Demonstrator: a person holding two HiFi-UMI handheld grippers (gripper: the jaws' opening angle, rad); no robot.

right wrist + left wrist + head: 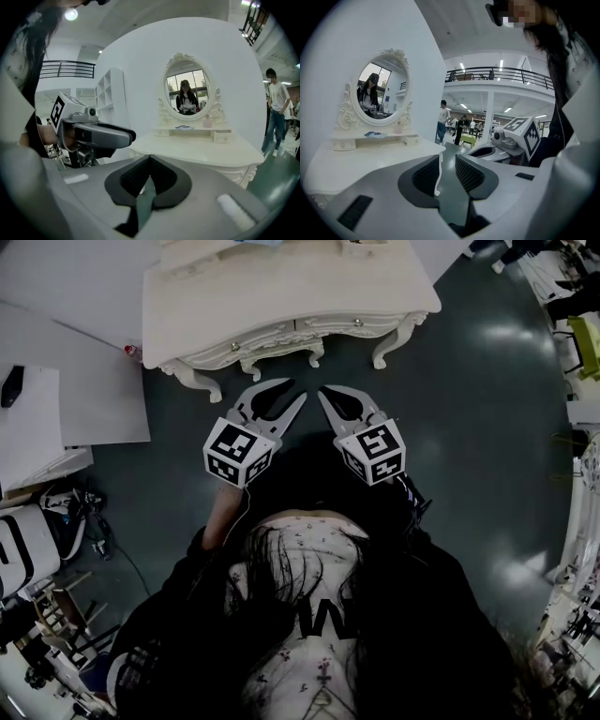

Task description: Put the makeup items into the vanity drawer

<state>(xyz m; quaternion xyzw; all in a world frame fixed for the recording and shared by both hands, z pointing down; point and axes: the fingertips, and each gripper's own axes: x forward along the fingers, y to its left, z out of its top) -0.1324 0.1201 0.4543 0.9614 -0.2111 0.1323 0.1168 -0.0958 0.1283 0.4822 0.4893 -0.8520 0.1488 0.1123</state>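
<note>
The cream vanity table (pixel 281 287) stands just ahead of both grippers, its two front drawers (pixel 352 326) closed. On its upper shelf, below the oval mirror (pixel 187 91), I see a small pink bottle (pixel 206 122) and a flat bluish item (pixel 183 127). My left gripper (pixel 296 390) hovers over the floor short of the table's front edge; its jaws stand a little apart with nothing between them (pixel 448 159). Beside it, my right gripper (pixel 324 391) is shut and empty, its pads meeting at the tips (pixel 150 158).
White panels (pixel 84 381) lie to the left of the vanity, with cluttered gear (pixel 37 549) at the lower left. Dark green floor (pixel 487 427) spreads to the right. People stand in the hall behind (pixel 276 112), and more of them (pixel 443 119) by a green table.
</note>
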